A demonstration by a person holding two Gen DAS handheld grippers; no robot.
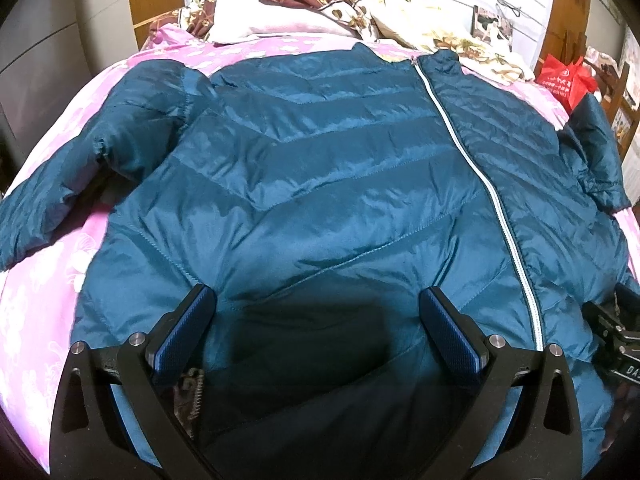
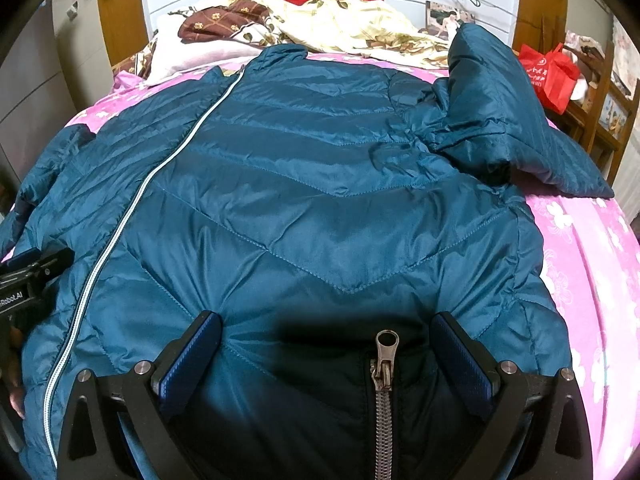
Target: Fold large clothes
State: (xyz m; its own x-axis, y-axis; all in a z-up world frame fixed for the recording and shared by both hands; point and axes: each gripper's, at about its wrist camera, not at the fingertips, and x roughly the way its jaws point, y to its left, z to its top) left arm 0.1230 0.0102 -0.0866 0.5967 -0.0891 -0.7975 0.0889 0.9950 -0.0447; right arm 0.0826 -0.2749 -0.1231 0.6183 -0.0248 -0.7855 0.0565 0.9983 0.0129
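Pink flowered bed sheet lies under a teal puffer jacket, spread flat just ahead of both grippers. Left gripper and right gripper hang spread wide over its hem, pinching nothing.

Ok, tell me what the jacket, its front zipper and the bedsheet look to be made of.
Jacket: thin glossy synthetic shell, likely nylon or polyester, with sheen and puffy quilted chevrons.
Front zipper: pale teeth, probably plastic; too small to tell.
Bedsheet: matte pink woven fabric with a floral print, possibly cotton.
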